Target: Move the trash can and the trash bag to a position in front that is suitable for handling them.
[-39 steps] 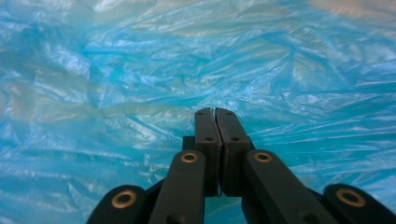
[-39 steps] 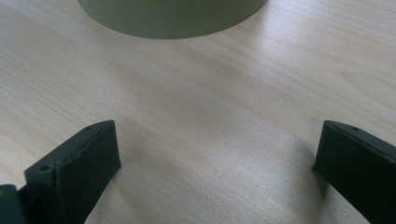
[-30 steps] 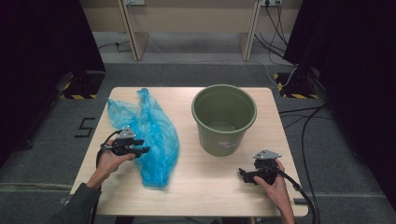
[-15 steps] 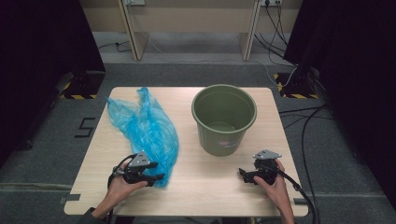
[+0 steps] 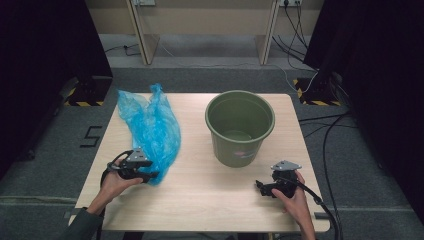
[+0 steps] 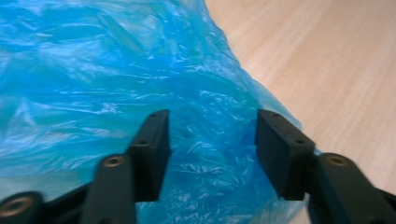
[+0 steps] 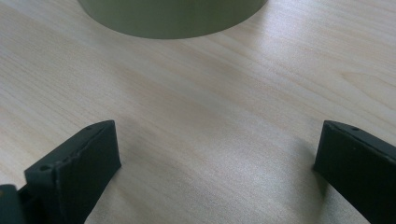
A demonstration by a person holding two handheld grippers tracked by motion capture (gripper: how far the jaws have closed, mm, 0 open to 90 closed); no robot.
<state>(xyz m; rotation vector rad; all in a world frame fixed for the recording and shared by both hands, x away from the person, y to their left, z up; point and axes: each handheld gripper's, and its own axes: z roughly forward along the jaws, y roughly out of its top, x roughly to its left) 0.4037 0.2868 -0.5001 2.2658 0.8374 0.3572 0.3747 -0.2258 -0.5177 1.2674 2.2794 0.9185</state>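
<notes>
A crumpled blue plastic bag (image 5: pixel 151 129) lies stretched along the left half of the wooden table (image 5: pixel 200 200). My left gripper (image 5: pixel 150 176) is at the bag's near end, open, and in the left gripper view the blue plastic bag (image 6: pixel 116 84) lies between and beneath its spread jaws. A green bucket (image 5: pixel 240 126) stands upright and empty right of centre. My right gripper (image 5: pixel 261 188) rests low at the near right, open, with bare wood between its jaws. The bucket's base (image 7: pixel 173 18) is just ahead of it.
Cables trail over the grey floor to the right of the table. Wooden furniture legs stand beyond the far edge. Dark curtains close both sides. A "5" mark is on the floor at the left.
My left gripper dropped toward the near edge, then came forward to the bag's near end. The right gripper has stayed put.
</notes>
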